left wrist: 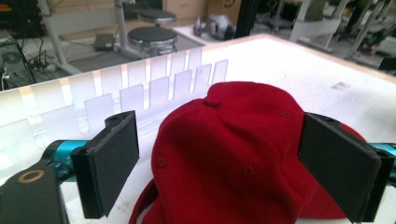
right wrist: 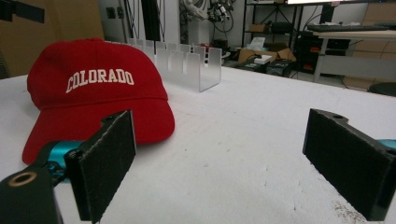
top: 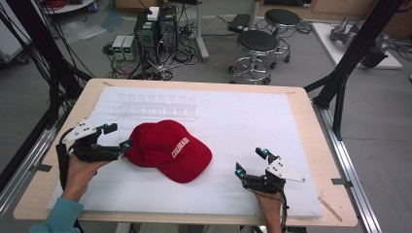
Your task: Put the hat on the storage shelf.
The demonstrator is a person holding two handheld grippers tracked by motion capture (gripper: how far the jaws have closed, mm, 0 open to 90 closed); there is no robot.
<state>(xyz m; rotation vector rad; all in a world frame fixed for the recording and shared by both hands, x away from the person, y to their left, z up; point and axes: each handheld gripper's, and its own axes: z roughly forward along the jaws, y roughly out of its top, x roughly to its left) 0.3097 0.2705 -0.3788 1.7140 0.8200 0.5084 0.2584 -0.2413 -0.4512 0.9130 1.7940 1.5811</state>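
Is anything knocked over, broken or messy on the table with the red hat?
Nothing stands out. The red cap sits right way up on the white mat, brim flat, no tears showing. The clear slotted rack stands upright behind it. The left gripper is open at the cap's back; the right gripper is open, apart from it.

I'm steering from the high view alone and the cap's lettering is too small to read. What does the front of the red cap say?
Observer: The right gripper view shows COLORADO in white across the red cap.
Operator: Is the left hand-held gripper closed on it?
Observer: No. In the left gripper view the left hand-held gripper is open, its jaws standing either side of the cap's back.
Operator: And the right one?
Observer: The right hand-held gripper is open over bare white foam, the cap lying beyond its jaws.
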